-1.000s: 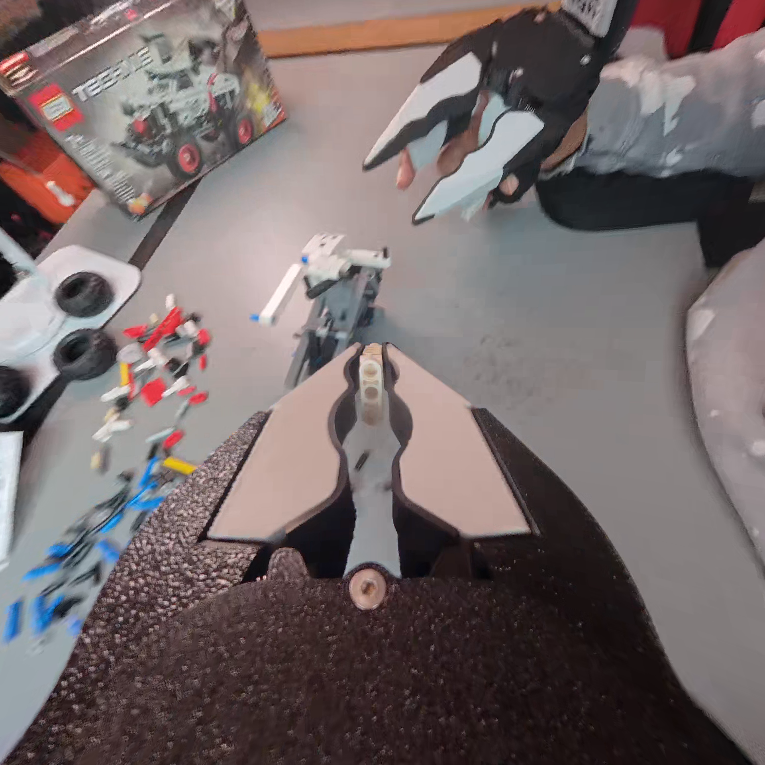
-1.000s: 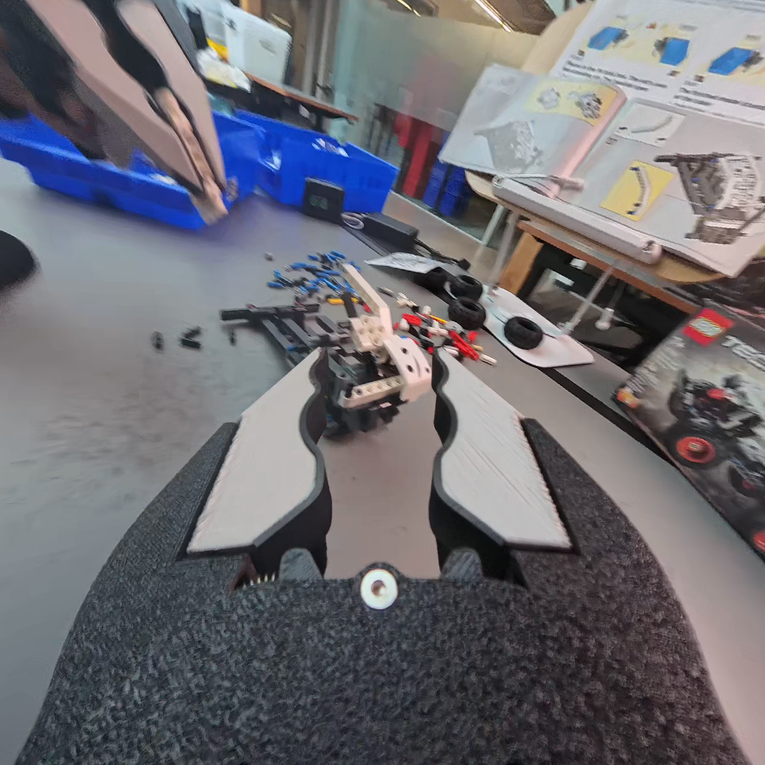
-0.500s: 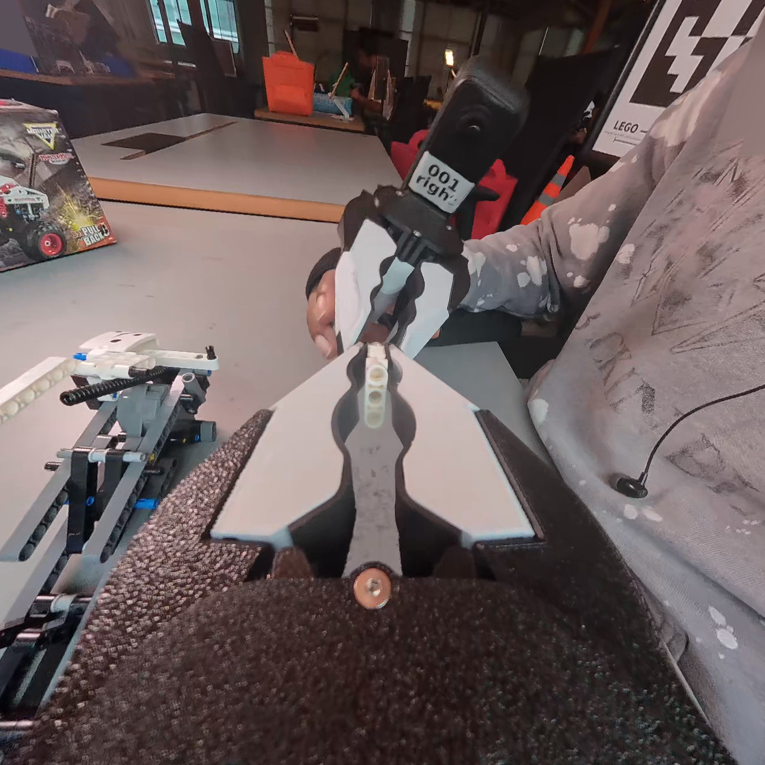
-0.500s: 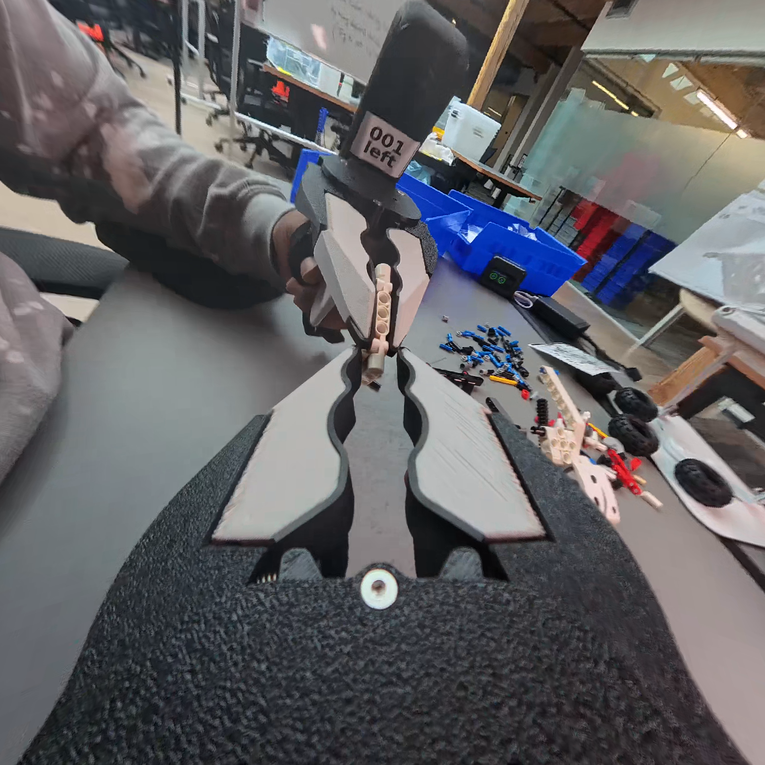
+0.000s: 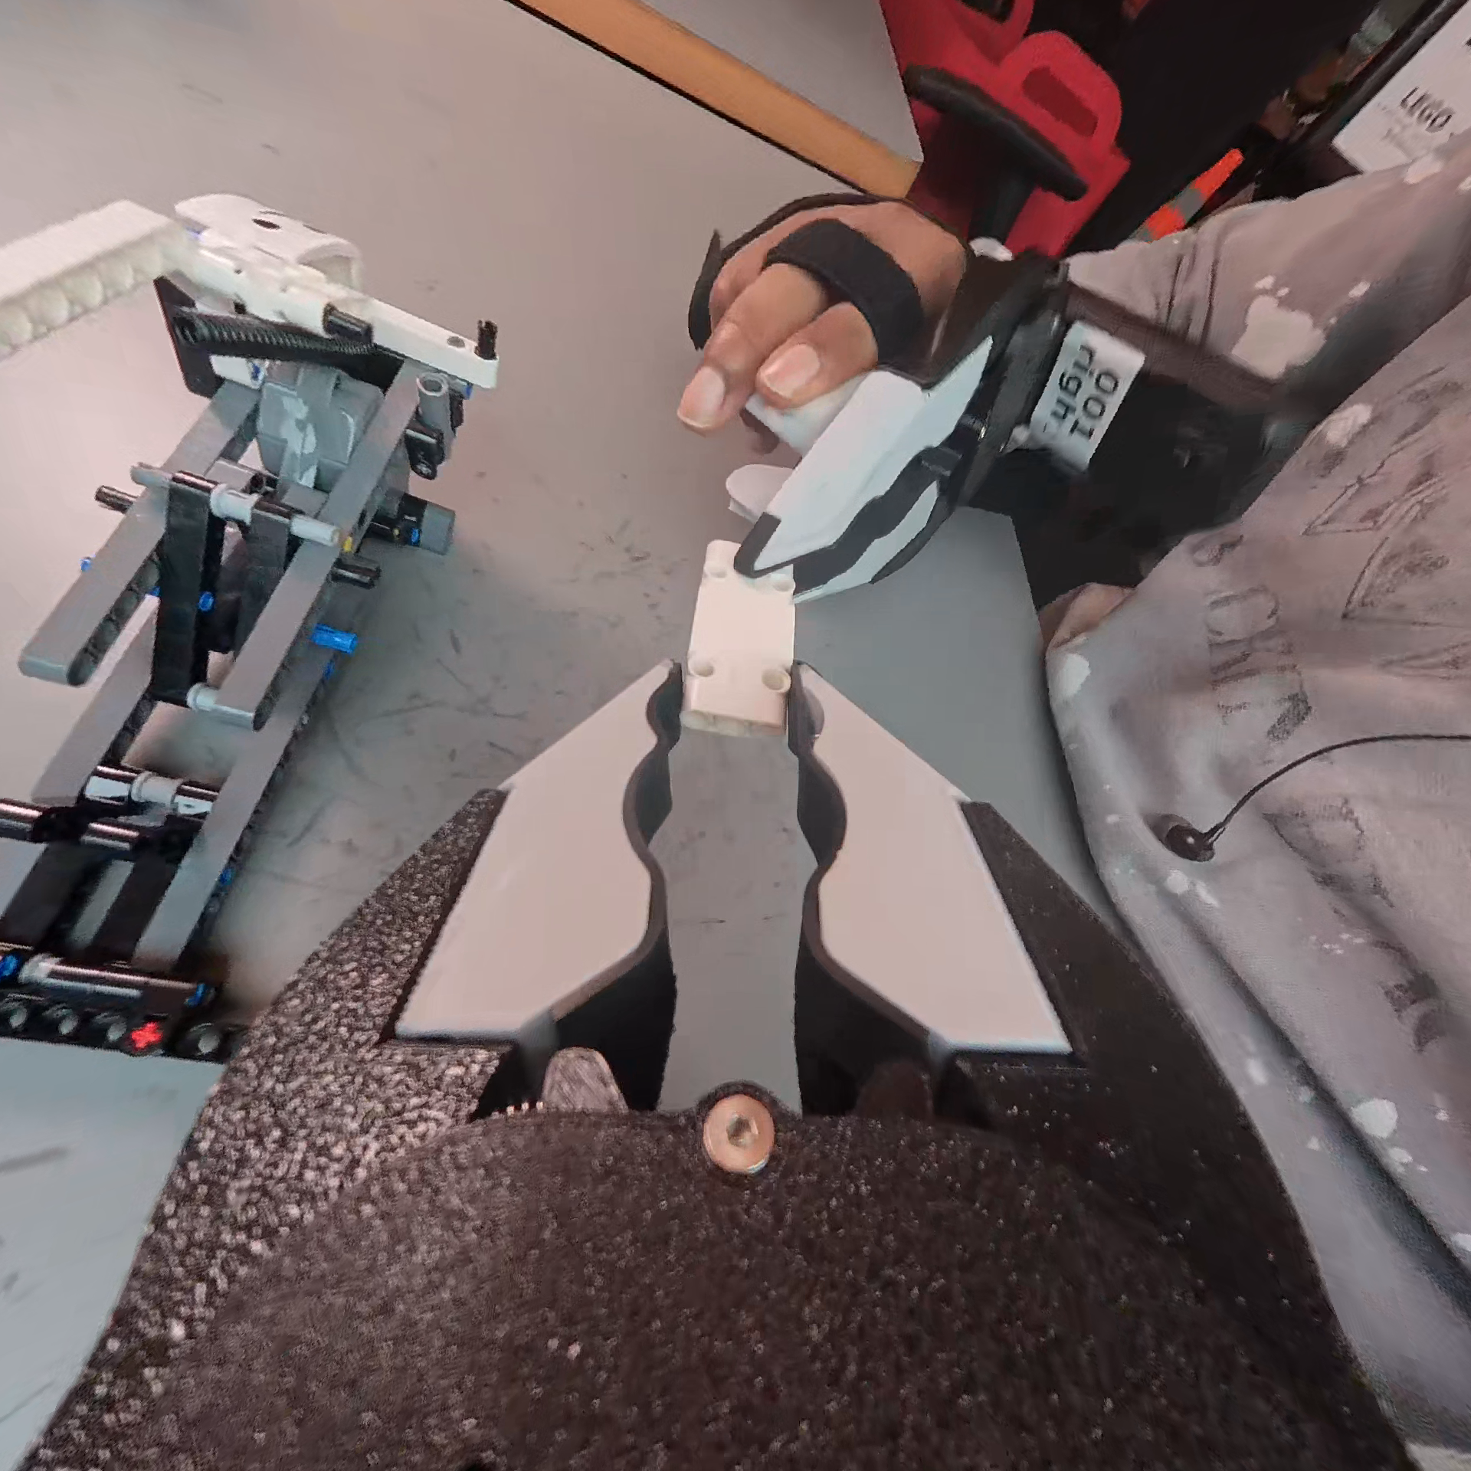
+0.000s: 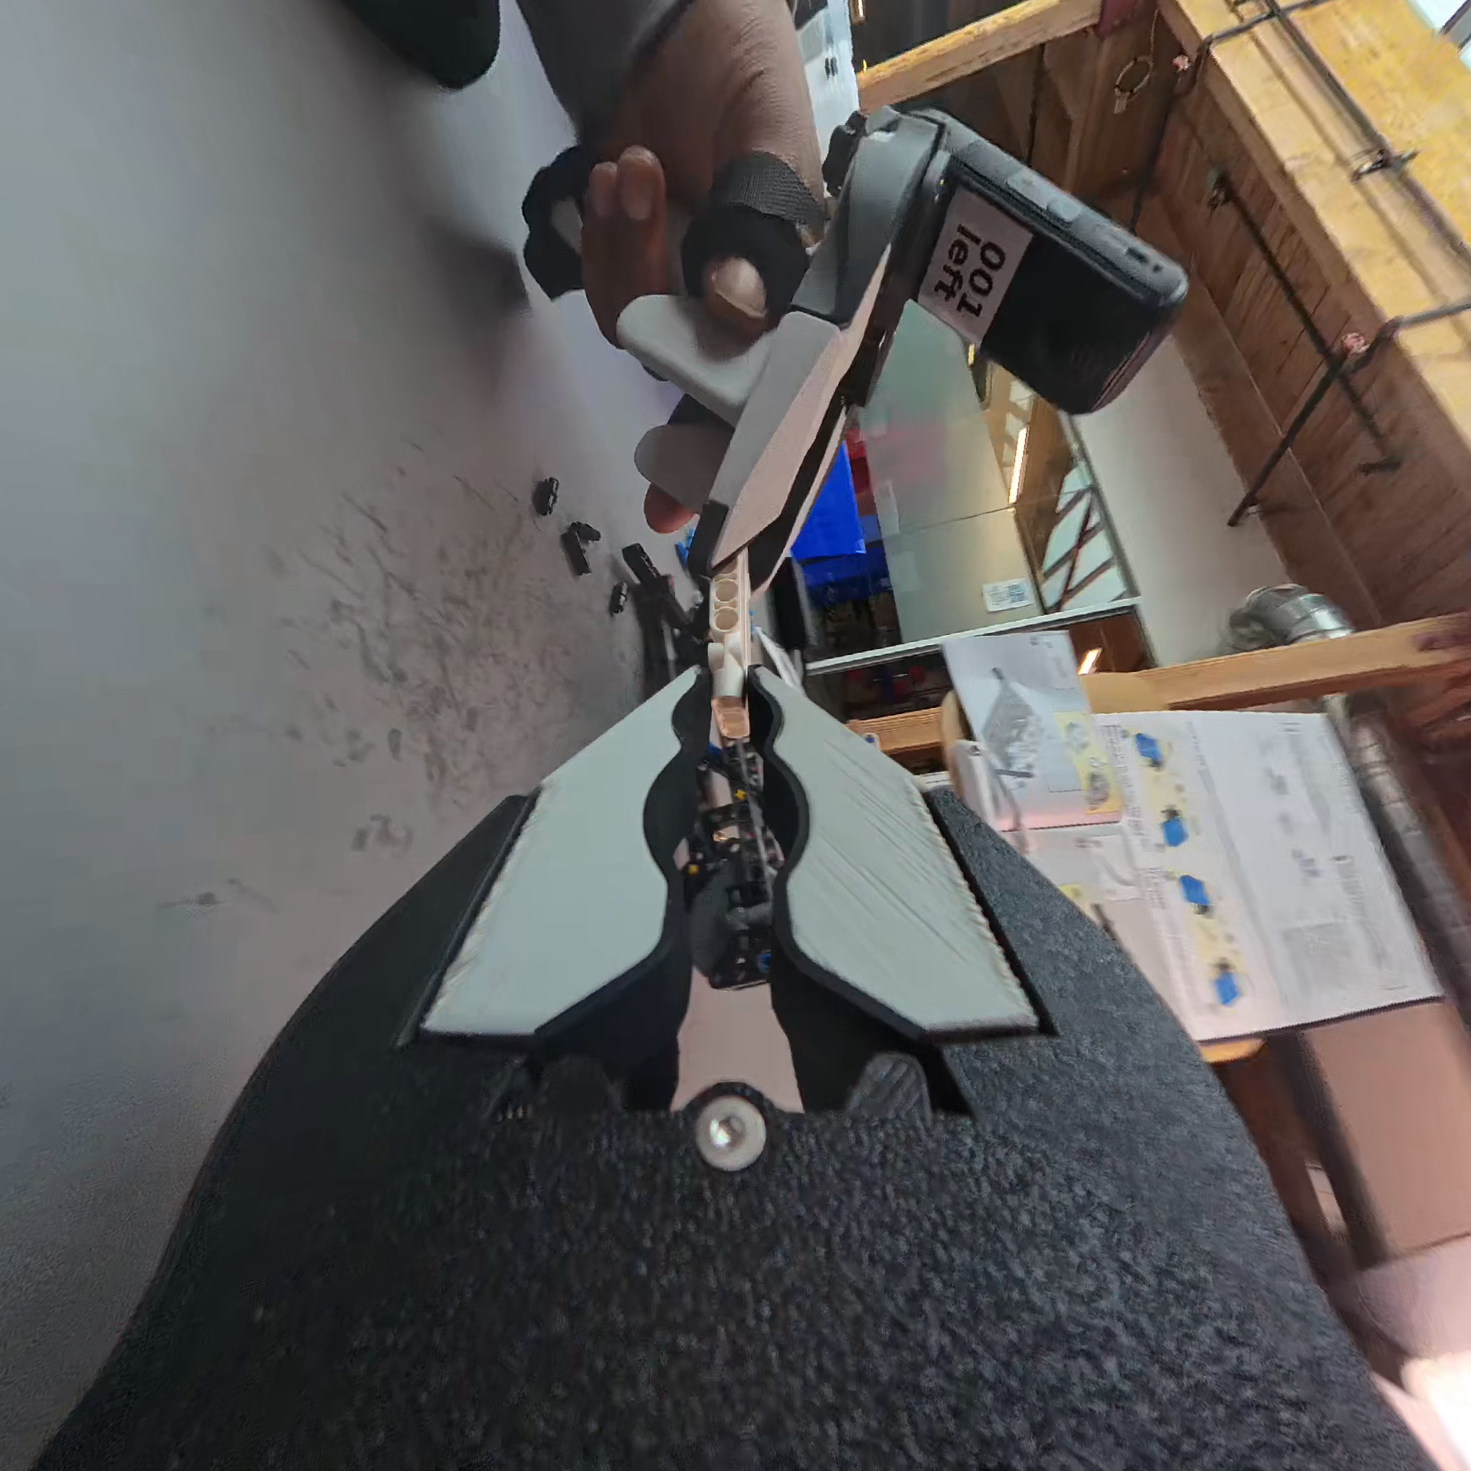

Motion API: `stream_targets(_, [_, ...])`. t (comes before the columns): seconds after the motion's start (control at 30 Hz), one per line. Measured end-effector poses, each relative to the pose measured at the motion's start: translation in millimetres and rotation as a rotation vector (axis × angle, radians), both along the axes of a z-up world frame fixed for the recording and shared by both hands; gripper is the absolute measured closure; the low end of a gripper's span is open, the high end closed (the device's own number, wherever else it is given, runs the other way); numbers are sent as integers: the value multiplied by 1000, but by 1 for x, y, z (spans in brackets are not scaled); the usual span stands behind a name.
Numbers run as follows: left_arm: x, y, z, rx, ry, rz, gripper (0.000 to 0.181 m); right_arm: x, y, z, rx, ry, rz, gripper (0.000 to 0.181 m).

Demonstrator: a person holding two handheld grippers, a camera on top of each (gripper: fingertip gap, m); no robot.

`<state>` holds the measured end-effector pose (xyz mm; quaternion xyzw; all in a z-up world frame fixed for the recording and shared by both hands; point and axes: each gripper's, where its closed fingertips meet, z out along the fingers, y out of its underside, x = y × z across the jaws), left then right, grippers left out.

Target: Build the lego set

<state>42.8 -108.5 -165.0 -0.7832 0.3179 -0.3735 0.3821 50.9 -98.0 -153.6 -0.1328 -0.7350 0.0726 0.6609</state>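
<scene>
In the left wrist view, we see the left hand-held gripper (image 5: 736,692) clamped by its tips on a small white lego panel (image 5: 740,649), held in the air above the grey tabletop (image 5: 557,199). The right hand-held gripper (image 5: 768,569) comes in from the upper right, its tips drawn together on the far end of the same piece. The half-built grey and black chassis (image 5: 239,541), with a white part on top, lies on the tabletop to the left, well apart from both tools. In the right wrist view, we look along the right hand-held gripper (image 6: 728,684), whose tips are nipped on the near end of the white lego panel (image 6: 728,629), seen edge-on with its round holes showing; a small tan bit sits just behind the tips, and we cannot tell whether it is a pin. The left hand-held gripper (image 6: 720,561) holds the other end from above. Loose black pins (image 6: 581,541) lie on the tabletop behind, and an open instruction booklet (image 6: 1194,860) stands propped at the right. We judge the step in hand to be a passing or re-gripping of this piece between the two tools, before it goes to the chassis. The next move calls for one tool to let go cleanly while the other keeps a firm, square hold, then for lining the piece's holes up with the model.
</scene>
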Motion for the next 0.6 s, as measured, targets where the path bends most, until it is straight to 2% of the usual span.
stream_targets(0.07, [-5,-2,-9,122,143,-39,155,3,-4,-8,-298,-105,47,161])
stream_targets(0.1, [-8,-2,-12,180,205,-46,155,6,-6,-9,-491,-163,70,147])
stream_targets(0.17, [-2,-9,-12,236,217,-108,155,13,-13,-13,-833,-323,109,129])
stream_targets(0.2, [5,-13,-12,256,207,-142,155,15,-14,-19,-912,-395,91,125])
stream_targets(0.27, [12,-16,-18,270,229,-180,155,15,-17,-33,-888,-488,52,128])
stream_targets(0.3, [13,-17,-25,254,255,-189,155,15,-19,-36,-853,-504,40,146])
stream_targets(0.33, [12,-16,-31,234,278,-191,155,15,-24,-37,-823,-513,48,155])
stream_targets(0.43, [7,-7,-35,177,262,-131,154,15,-15,-40,-792,-514,-29,155])
stream_targets(0.5, [1,3,-36,150,283,-58,156,15,-3,-44,-803,-527,-131,156])
stream_targets(0.6, [-3,7,-44,121,336,-5,165,18,5,-55,-897,-581,-290,156])
